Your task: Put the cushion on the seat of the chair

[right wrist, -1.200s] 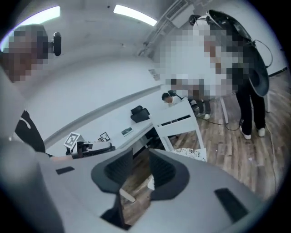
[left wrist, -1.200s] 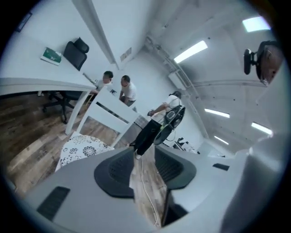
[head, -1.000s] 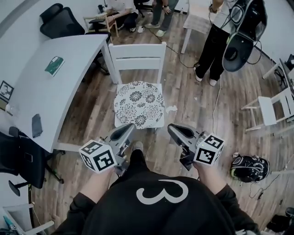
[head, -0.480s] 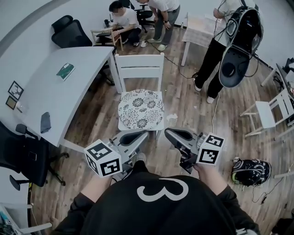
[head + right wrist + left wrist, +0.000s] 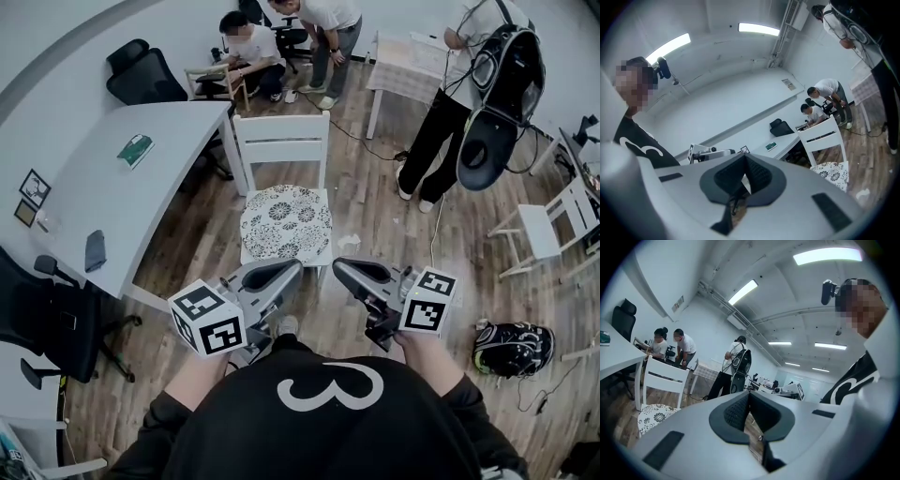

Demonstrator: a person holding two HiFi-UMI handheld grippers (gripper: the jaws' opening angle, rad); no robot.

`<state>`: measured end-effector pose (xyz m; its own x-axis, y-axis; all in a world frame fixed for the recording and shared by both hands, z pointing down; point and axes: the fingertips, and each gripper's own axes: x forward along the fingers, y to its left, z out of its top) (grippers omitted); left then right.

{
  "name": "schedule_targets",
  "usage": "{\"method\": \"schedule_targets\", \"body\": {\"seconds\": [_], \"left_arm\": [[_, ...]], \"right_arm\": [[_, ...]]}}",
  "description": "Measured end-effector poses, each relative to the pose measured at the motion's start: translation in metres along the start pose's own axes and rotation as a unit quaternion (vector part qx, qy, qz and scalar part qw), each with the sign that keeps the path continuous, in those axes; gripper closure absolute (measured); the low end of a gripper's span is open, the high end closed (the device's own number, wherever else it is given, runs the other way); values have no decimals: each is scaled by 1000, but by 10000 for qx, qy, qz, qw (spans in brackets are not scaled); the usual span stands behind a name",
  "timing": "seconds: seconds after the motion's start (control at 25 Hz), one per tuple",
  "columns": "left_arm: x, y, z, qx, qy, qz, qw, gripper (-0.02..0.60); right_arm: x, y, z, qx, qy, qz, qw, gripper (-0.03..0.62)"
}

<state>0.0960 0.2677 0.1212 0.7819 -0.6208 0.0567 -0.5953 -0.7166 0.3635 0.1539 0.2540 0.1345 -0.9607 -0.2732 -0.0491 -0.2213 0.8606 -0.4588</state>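
White chair (image 5: 281,141) now carries the patterned cushion (image 5: 286,222)
We have pulled our left tool (image 5: 294,271) and right tool (image 5: 340,268) back, both clenched and empty; the cushion lies ahead of them, so placing looks finished.

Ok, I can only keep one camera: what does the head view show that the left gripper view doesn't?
Only the head view: the black helmet-like object on the wooden floor. Only the left gripper view: the long ceiling light strips. Both: the white wooden chair with the black-and-white flower-patterned cushion on its seat.
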Motion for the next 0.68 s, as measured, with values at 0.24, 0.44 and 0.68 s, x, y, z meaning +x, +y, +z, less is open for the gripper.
{"method": "schedule_targets", "body": {"seconds": [0.24, 0.44, 0.68], "left_arm": [[3, -7, -1, -37, -10, -38, 10000, 568], [3, -10, -1, -271, -137, -101, 9995, 568], [12, -13, -2, -249, -24, -104, 9996, 568]], "right_arm": [[-9, 2, 3, -5, -74, -13, 10000, 586], [-14, 2, 1, 28, -124, -9, 9999, 586], [-19, -2, 6, 75, -219, -12, 9997, 586]]}}
